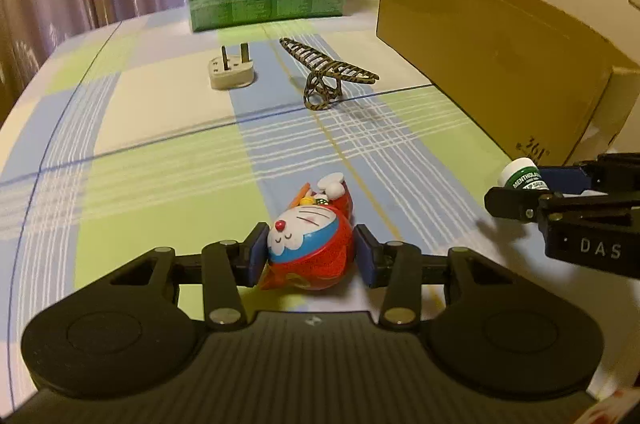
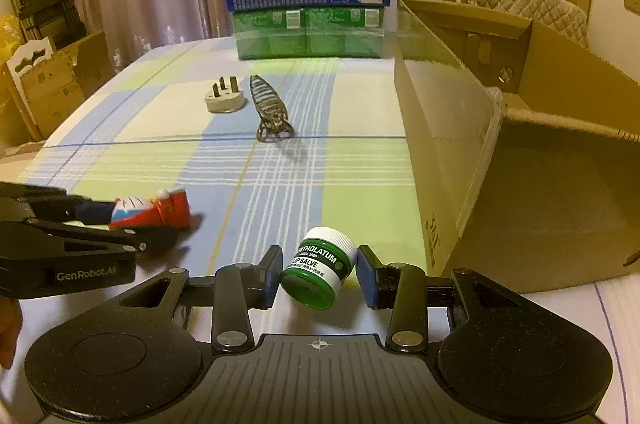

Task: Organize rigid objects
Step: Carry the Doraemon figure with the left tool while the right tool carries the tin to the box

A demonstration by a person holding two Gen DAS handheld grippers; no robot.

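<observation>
Between the pads of my left gripper sits the red cartoon toy; both pads press its sides, so I hold it, low over the checked tablecloth. My right gripper has the small green lip salve jar between its fingers. The left pad touches the jar, but on the right side I see a thin gap, so I cannot tell for sure if this grip is firm; the jar is tilted and seems to be off the cloth. The open cardboard box stands just to the right of the jar, and I judge it is the place where the things must go. Its inside, as far as I see, looks empty, so I think the sorting is only at the beginning. Further on the table a white plug adapter lies with its pins up, and beside it, not touching, a striped hair clip. These two are not yet collected. So two things are in my grippers, two wait, and nothing visible is put away.
</observation>
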